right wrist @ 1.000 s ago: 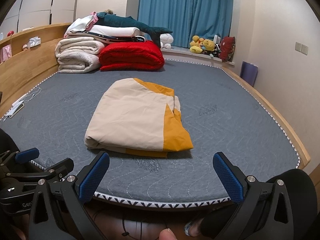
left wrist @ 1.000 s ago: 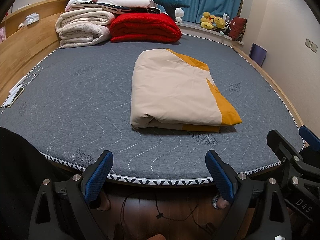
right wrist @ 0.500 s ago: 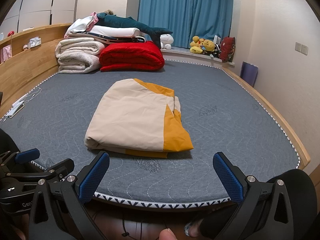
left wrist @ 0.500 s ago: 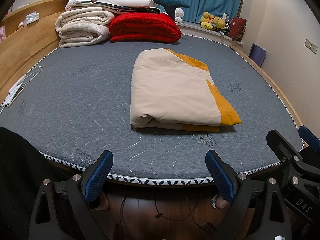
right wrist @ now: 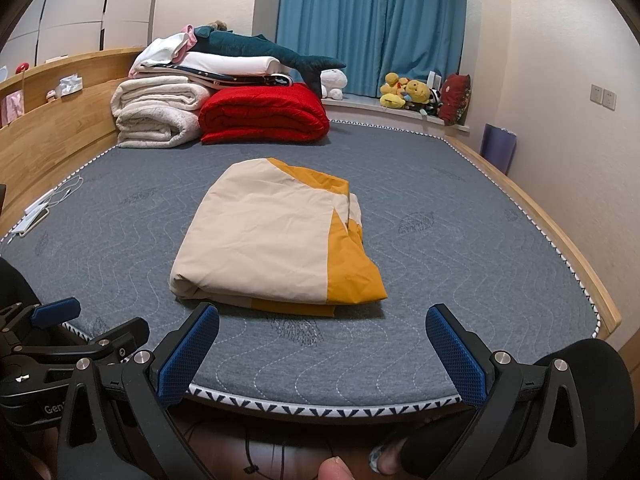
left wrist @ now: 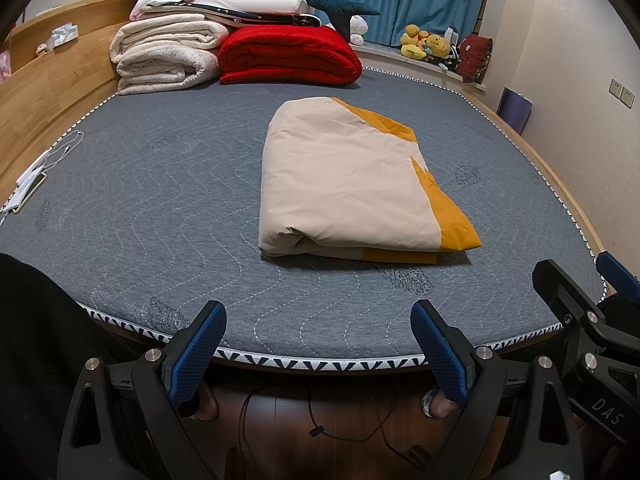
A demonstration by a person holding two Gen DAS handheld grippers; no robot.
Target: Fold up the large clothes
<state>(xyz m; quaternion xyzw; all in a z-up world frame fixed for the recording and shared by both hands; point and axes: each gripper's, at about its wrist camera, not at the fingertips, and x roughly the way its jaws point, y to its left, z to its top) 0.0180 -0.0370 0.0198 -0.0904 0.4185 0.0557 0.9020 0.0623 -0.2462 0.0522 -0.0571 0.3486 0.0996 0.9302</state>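
A beige and orange garment point(left wrist: 352, 184) lies folded into a thick rectangle on the grey quilted mattress point(left wrist: 160, 200); it also shows in the right wrist view point(right wrist: 272, 240). My left gripper point(left wrist: 318, 348) is open and empty, held off the mattress's near edge, short of the garment. My right gripper point(right wrist: 320, 350) is open and empty, also at the near edge. Each gripper shows at the side of the other's view.
Folded white blankets point(left wrist: 168, 56) and a red blanket point(left wrist: 288, 56) are stacked at the mattress's far end, with a plush shark on top. Wooden bed frame point(left wrist: 48, 92) runs along the left. A phone and cable point(left wrist: 32, 188) lie at the left edge. Plush toys point(left wrist: 428, 42) sit by the curtain.
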